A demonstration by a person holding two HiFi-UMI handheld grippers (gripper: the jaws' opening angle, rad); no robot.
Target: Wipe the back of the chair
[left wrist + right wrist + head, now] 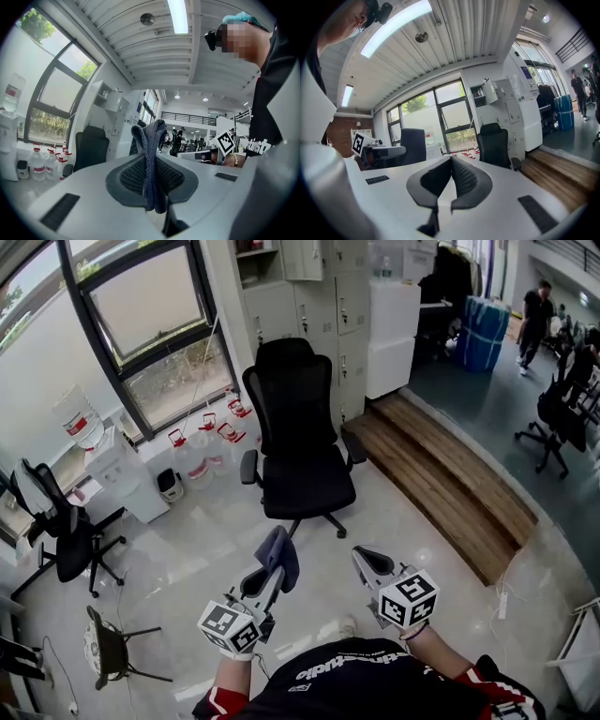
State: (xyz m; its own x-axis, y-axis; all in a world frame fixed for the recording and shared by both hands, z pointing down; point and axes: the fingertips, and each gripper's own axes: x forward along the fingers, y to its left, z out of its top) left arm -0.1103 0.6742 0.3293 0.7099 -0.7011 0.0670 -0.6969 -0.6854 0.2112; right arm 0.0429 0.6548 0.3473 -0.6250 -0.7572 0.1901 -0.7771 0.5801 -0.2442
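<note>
Standing short of the chair [298,442]; wiping not begun, as far as the frames show.

- Chair: black office chair, upper middle of the head view, on the pale floor [187,549]. Seat points toward the bottom of the frame, so the front of the backrest [292,395] faces the person. The rear face is turned away and cannot be seen.
- Left gripper [275,570]: lower middle of the head view, well apart from the chair. The left gripper view shows its jaws pinching a blue-grey cloth [151,159], folded and standing up between the pads, with a tail hanging below them. The cloth [281,554] touches nothing but the jaws.
- Right gripper [364,559]: just right of the left one, at about the same height in the frame. In the right gripper view its jaws [451,176] are pressed together at the tips with nothing between them; the chair [494,145] shows beyond, right of centre.
- Surroundings: wooden step [441,474] right of the chair, water bottles [202,442] under the window at upper left, a second chair [56,531] at the left edge.

Progress, judged: cloth in hand, so the preparation looks done. No contact between cloth and backrest. All of the wiping is left: close the gap, bring the cloth onto the backrest, then stroke across it. If the rear face is meant, the person must go round or swivel the chair; the empty right gripper could steady it.
</note>
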